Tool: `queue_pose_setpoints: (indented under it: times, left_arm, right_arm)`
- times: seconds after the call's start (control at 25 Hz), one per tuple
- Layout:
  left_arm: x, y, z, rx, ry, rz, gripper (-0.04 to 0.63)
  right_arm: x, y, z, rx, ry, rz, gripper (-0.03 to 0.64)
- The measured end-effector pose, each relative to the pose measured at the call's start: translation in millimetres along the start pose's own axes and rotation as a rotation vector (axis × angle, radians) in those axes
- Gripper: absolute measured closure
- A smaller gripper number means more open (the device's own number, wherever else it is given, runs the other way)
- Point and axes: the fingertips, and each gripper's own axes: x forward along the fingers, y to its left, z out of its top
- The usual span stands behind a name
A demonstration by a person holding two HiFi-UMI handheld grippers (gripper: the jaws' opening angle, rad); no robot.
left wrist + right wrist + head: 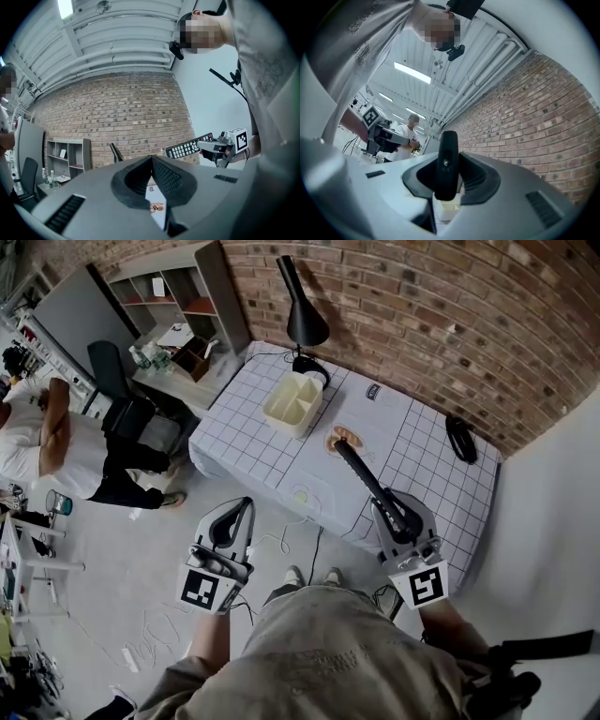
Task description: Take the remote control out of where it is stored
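Note:
My right gripper [398, 514] is shut on the near end of a long black remote control [366, 479]. The remote sticks out up and to the left, above the table's white grid cloth [422, 465]. In the right gripper view its dark back [446, 161] stands upright between the pads. The left gripper view shows its button face [190, 146]. The cream divided storage box [292, 401] sits further back on the table, apart from the remote. My left gripper [246, 507] hangs over the floor in front of the table, shut with nothing in it.
A black desk lamp [302, 315] stands behind the box by the brick wall. A black object [460, 439] lies at the table's right edge. A seated person [37, 442], a chair, a shelf unit [178, 292] and floor cables are to the left.

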Motion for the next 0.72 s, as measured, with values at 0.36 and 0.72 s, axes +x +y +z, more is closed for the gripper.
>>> queue_pose_setpoints:
  times: [0.36, 0.72]
  left_arm:
    - [-2, 15, 4, -0.022, -0.028, -0.041, 0.591]
    - [-12, 33, 8, -0.052, -0.072, -0.055, 0.591]
  right_arm:
    - [11, 12, 13, -0.022, 0.011, -0.024, 0.520]
    - [26, 23, 37, -0.003, -0.029, -0.049, 0.520]
